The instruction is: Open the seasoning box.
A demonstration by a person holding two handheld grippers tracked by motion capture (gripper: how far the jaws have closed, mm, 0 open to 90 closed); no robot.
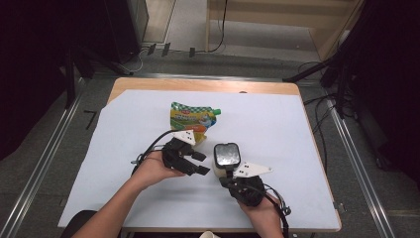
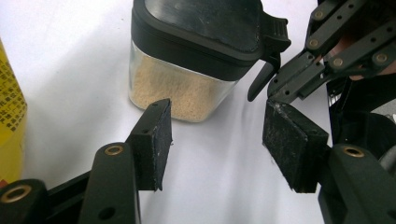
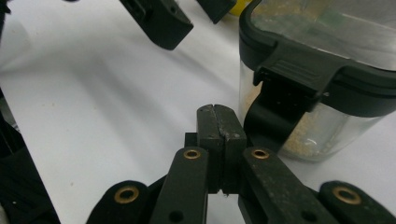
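A clear container (image 1: 226, 155) with a black latched lid stands on the white sheet, holding beige granules (image 2: 184, 91). My left gripper (image 1: 200, 162) is just left of it, open, with nothing between its pads (image 2: 222, 135). My right gripper (image 1: 225, 177) comes in from the near side, shut, pads pressed together (image 3: 220, 125). Its tip sits right beside the lid's hanging latch tab (image 3: 275, 116), touching or nearly so. A yellow and green pouch (image 1: 193, 119) lies flat behind the left gripper, and its edge (image 2: 9, 107) shows at the left of the left gripper view.
The white sheet (image 1: 277, 124) covers most of the wooden table (image 1: 198, 85). Metal rails run along the floor on both sides. The right gripper's linkage (image 2: 327, 51) is close to my left gripper's right pad. The left gripper's fingers (image 3: 161, 21) hang above the sheet.
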